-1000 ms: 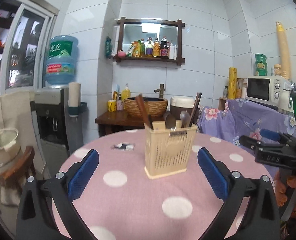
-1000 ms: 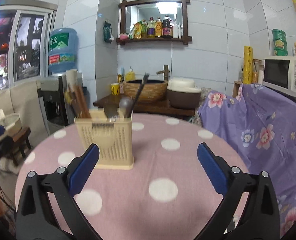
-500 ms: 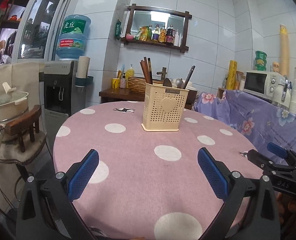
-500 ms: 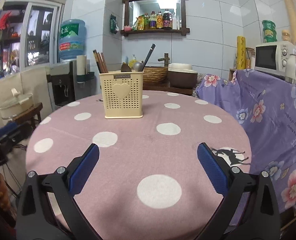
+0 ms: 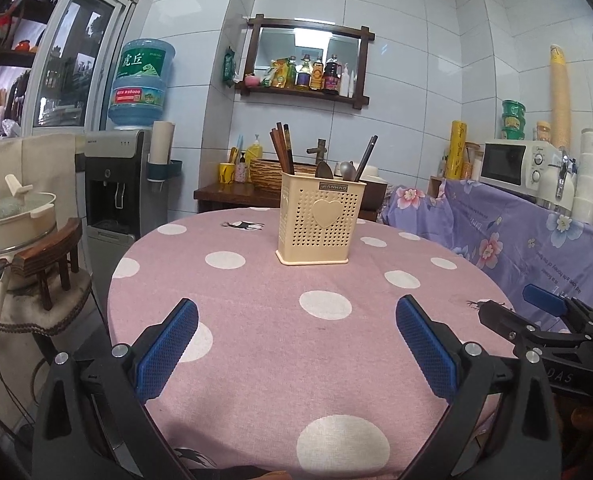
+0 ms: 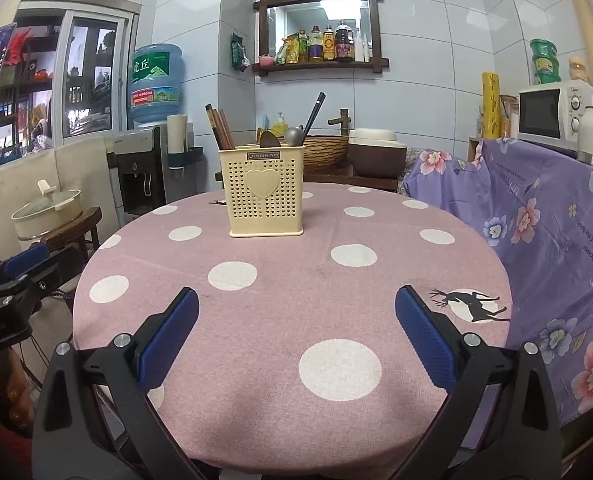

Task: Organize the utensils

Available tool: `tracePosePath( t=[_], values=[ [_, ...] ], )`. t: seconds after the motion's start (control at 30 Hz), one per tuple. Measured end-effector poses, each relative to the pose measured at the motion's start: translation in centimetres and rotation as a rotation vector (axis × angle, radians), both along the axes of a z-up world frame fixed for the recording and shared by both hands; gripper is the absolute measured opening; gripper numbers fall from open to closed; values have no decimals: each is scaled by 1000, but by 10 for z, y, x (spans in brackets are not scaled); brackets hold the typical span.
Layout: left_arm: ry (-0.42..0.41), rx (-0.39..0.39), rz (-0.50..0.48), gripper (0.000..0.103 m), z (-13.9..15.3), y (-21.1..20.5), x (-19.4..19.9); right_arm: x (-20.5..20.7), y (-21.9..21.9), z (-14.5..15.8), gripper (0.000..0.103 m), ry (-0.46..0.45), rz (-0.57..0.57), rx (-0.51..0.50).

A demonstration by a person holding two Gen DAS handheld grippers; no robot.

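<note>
Both grippers hang at the near edge of the round counter (image 5: 256,320) with nothing between their blue pads. The left gripper (image 5: 296,344) has its jaws spread wide, empty, touching neither the pink dotted cloth nor any utensil. The right gripper (image 6: 296,336) is the same: jaws wide apart, holding nothing, above the cloth near the counter's front edge. Each shows in the other's view only in part: the right one at the right border of the left wrist view, the left one at the left border of the right wrist view, both cut off by the frame. A few fingertips (image 6: 12,396) with painted nails show at the lower left corner of the right wrist view; the rest of that hand is out of frame.

Further back, past the middle of the counter, stands the cream utensil holder (image 5: 321,218), upright, with a heart on its perforated front. It is well apart from both sets of jaws, roughly straight ahead of the left gripper and slightly left of centre ahead of the right. Dark chopsticks (image 5: 282,148) rise from its left side; spoon bowls (image 5: 346,169) and a slanted dark handle (image 5: 366,156) stick out on the right. The lower parts of all utensils are hidden inside the holder, and how its compartments divide cannot be made out.
</note>
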State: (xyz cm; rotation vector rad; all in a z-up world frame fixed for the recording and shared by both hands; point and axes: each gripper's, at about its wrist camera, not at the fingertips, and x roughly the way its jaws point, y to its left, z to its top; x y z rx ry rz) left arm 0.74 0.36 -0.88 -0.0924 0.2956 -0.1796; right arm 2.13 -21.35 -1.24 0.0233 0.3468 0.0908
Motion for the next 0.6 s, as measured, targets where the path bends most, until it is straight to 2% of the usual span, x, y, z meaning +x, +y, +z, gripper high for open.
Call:
tracePosePath(
  t=[0.6],
  values=[
    [-5, -5, 2, 98, 0, 3, -3, -1, 2, 0, 97, -10, 2, -18]
  ],
)
